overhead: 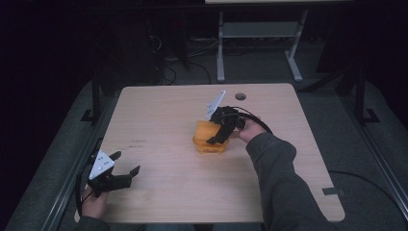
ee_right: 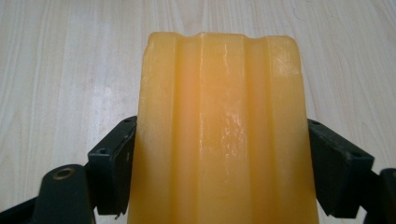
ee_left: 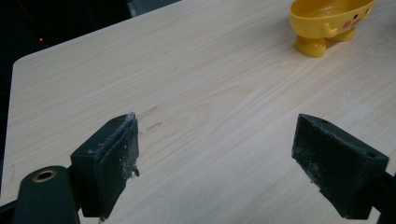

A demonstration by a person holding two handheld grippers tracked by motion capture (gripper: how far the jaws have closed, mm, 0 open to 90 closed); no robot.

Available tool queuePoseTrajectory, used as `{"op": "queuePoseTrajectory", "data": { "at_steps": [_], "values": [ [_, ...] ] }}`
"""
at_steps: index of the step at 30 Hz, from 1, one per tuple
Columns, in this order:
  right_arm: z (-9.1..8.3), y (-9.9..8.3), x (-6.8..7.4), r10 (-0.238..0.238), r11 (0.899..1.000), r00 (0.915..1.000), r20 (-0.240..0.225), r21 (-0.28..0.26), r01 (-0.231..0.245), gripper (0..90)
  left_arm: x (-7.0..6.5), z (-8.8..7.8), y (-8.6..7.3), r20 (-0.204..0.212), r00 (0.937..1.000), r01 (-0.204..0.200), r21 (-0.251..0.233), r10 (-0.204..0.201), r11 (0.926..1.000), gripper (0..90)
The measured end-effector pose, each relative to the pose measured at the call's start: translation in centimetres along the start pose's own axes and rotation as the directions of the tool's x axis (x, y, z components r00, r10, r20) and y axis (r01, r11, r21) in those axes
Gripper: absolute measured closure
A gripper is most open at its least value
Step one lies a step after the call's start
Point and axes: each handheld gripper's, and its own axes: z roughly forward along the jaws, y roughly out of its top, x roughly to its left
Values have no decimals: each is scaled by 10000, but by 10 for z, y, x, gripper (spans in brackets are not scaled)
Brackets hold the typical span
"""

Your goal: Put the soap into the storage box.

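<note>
High view: your right claw grips a ridged, translucent orange plastic piece over a yellow cartoon-faced plastic bowl on stubby feet, mid-counter.

Right gripper view shows both jaws pressed against the long sides of the orange piece, with the pale wood-grain counter beyond. It looks stiff, light and glossy, so likely slippery; hold it across the flat sides, not the ridges. Your left claw rests spread wide and empty near the counter's front left corner. No brand, label or writing is legible anywhere.
</note>
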Motion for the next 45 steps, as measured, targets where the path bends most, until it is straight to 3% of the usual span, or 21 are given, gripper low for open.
{"op": "queuePoseTrajectory", "data": {
  "at_steps": [18,33,45],
  "values": [
    [19,-3,-4,-34,9992,9991,-418,389,51,206,0,-1,0,18,10000,-56,-14,56,10000,142],
    [28,-4,-4,-256,9975,9988,-427,645,283,205,0,-1,0,23,10000,-42,3,42,10000,142],
    [28,-5,-6,1,9983,9990,-454,589,26,201,0,0,0,32,10000,-68,28,68,10000,142]
  ]
}}
